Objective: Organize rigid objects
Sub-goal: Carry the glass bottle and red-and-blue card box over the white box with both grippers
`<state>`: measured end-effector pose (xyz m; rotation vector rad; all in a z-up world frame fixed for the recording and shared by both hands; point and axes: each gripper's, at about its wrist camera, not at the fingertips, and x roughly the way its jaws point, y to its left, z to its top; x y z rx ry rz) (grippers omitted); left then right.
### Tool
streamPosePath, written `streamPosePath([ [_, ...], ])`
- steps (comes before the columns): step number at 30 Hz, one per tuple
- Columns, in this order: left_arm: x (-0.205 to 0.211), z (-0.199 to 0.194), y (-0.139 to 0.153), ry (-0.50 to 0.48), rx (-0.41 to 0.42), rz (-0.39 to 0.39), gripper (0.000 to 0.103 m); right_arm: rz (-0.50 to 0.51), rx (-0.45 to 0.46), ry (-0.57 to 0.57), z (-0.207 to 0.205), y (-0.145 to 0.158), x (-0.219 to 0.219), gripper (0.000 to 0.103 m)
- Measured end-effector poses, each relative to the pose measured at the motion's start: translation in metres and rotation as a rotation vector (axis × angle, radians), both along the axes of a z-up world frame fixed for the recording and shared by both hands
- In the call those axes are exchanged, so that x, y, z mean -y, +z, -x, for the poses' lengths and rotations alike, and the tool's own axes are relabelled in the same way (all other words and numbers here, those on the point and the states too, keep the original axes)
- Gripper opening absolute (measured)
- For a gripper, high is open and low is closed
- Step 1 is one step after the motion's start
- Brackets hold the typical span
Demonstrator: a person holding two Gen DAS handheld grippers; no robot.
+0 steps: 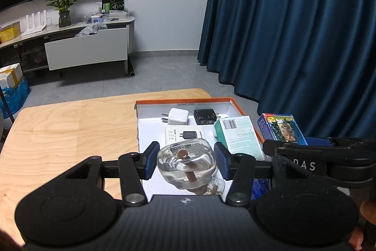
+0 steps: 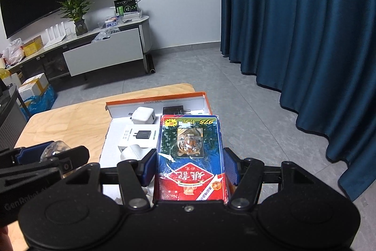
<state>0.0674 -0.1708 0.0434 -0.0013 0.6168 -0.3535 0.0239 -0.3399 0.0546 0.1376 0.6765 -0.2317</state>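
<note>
My left gripper [image 1: 186, 158] is shut on a clear glass bottle [image 1: 185, 164] with a brown tube inside, held over the near end of an orange-rimmed white box [image 1: 183, 101]. My right gripper [image 2: 190, 165] is shut on a blue and red pack of playing cards [image 2: 190, 152] with a tiger picture, held over the box's right side. In the box lie a white plug charger [image 1: 178, 117], a black charger [image 1: 204, 116], a white carton showing a charger [image 1: 183, 135] and a teal-and-white carton [image 1: 239, 134]. The left gripper and its bottle [image 2: 55, 148] show at the left of the right wrist view.
The box sits on the right part of a light wooden table [image 1: 70, 128]. Beyond the table are grey floor, a blue curtain [image 1: 293, 27] to the right, and a low TV cabinet [image 1: 87, 51] with an open drawer, a plant and clutter at the back left.
</note>
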Motion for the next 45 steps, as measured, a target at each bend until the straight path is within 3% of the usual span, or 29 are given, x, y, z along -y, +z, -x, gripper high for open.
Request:
streamPosePath([
  [45,0.019,-0.004,-0.011,-0.064,-0.033,-0.020,0.051,0.003,-0.026,0.024,-0.020,-0.009,0.007,0.071],
])
